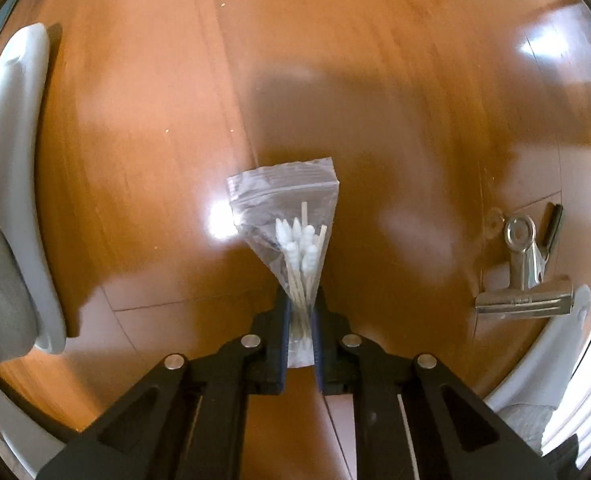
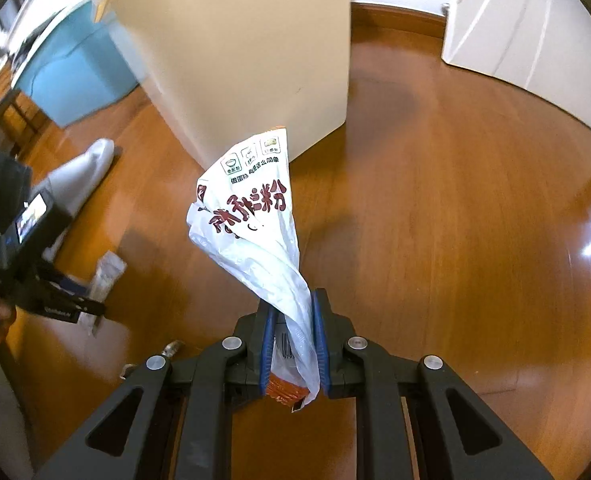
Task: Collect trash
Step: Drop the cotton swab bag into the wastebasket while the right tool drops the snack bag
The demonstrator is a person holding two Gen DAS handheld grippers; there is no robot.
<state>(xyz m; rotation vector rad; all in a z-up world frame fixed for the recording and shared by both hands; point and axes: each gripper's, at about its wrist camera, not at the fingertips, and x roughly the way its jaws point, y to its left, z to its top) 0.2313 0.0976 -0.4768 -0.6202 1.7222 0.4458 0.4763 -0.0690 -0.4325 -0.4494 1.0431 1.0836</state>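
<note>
My left gripper (image 1: 300,300) is shut on the lower end of a small clear zip bag of cotton swabs (image 1: 291,208), low over the wooden floor. Whether the bag rests on the boards I cannot tell. My right gripper (image 2: 291,304) is shut on a crumpled white plastic wrapper (image 2: 251,208) with dark red characters, held off the floor in front of a tall cream upright panel (image 2: 247,52). In the right wrist view the left gripper (image 2: 91,308) appears at the left edge, held by a hand, with the zip bag (image 2: 109,270) at its tip.
A metal bulldog clip (image 1: 525,280) lies on the floor to the right of the zip bag. A white slipper (image 1: 11,160) is at the left, a white slatted basket (image 1: 567,392) at the lower right. A blue box (image 2: 79,72) and white door (image 2: 515,28) stand farther off.
</note>
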